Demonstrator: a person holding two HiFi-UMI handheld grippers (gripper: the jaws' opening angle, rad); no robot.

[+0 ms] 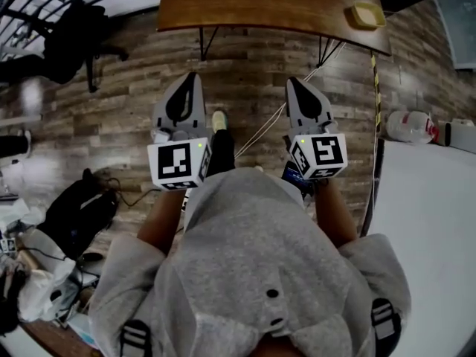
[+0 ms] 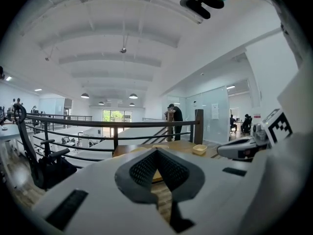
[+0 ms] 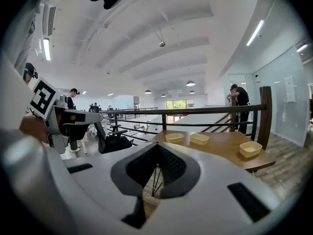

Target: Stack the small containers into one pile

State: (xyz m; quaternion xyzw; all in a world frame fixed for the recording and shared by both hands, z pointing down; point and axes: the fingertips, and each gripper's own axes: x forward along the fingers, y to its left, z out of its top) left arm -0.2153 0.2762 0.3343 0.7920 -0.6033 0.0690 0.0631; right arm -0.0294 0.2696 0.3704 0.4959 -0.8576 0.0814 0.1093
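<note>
My left gripper (image 1: 194, 76) and right gripper (image 1: 292, 81) are both closed tight and hold nothing. Three small containers (image 3: 199, 138) sit on the table (image 3: 222, 148), at one o'clock from my right gripper and well apart from it.

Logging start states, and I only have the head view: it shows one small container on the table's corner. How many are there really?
Observer: The right gripper view shows three on the table: a left container, a middle container beside it, and a right container apart, near the edge.
Operator: Any stacked yet?
Observer: No, each sits alone on the wood.
Operator: Are the grippers holding anything?
Observer: No. The left gripper and right gripper both have their jaws together, with nothing between them.
</note>
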